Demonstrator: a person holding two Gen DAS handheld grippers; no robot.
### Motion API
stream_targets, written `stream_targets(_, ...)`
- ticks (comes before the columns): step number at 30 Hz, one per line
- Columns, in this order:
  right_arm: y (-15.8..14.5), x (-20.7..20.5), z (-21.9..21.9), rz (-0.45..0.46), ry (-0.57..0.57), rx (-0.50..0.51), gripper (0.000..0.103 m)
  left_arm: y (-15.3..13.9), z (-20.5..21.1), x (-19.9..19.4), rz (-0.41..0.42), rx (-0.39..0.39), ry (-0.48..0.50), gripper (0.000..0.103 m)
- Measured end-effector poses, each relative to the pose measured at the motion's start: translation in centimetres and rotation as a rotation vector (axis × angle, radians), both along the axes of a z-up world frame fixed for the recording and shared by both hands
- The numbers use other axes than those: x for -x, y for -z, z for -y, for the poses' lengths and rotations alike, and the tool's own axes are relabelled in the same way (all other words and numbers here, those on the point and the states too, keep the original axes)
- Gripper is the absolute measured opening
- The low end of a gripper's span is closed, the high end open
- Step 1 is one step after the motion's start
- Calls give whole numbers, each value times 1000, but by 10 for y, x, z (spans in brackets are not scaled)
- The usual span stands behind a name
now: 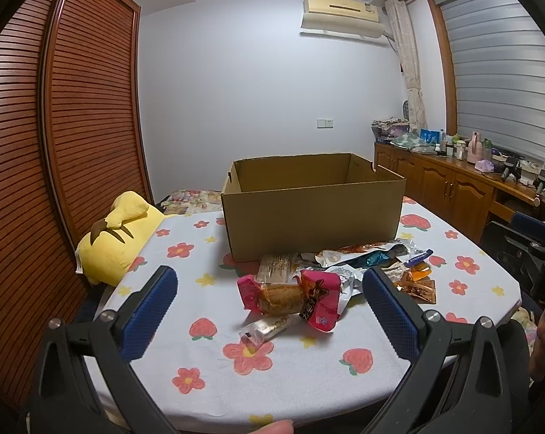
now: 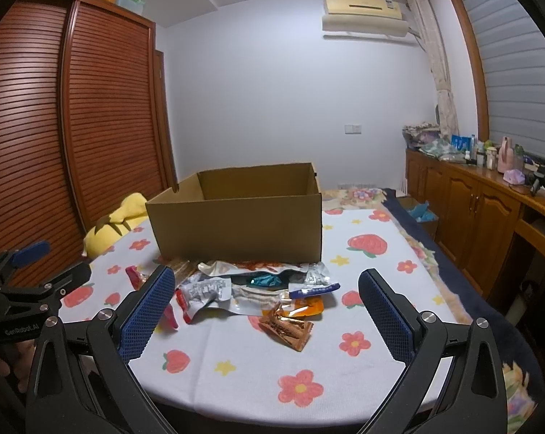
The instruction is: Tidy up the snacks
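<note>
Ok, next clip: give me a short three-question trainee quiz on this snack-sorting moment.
1. True or false: the left gripper is shut on a snack.
2. Where does the pink-wrapped cake packet lie: A in the box, B on the flowered tablecloth, C on the cabinet?
3. What yellow thing lies left of the open brown cardboard box?

Key: 1 false, both it and the right gripper are open. 2 B. 3 the yellow plush pillow.

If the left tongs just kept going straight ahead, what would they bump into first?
Probably the pink snack pack, lying between the open left tongs; the box is behind it. Depth is uncertain.
</note>
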State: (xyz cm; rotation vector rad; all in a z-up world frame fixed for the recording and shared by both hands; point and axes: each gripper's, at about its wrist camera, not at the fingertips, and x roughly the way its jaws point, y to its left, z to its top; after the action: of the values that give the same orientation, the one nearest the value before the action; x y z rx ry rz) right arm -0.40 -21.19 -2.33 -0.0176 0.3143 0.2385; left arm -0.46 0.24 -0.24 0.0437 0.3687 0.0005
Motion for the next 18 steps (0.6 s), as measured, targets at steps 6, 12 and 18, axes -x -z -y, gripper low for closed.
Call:
stream_targets(6, -1, 1, 0, 2, -2, -1, 103, -4, 2, 2, 5, -1, 1, 103)
stream_targets(12, -3, 1, -1, 3, -2, -1, 103, -8, 3, 4, 11, 0, 5, 103)
stream_targets(18, -3, 1, -1, 5, -1, -1, 103, -10, 2, 5, 13, 2, 9, 103)
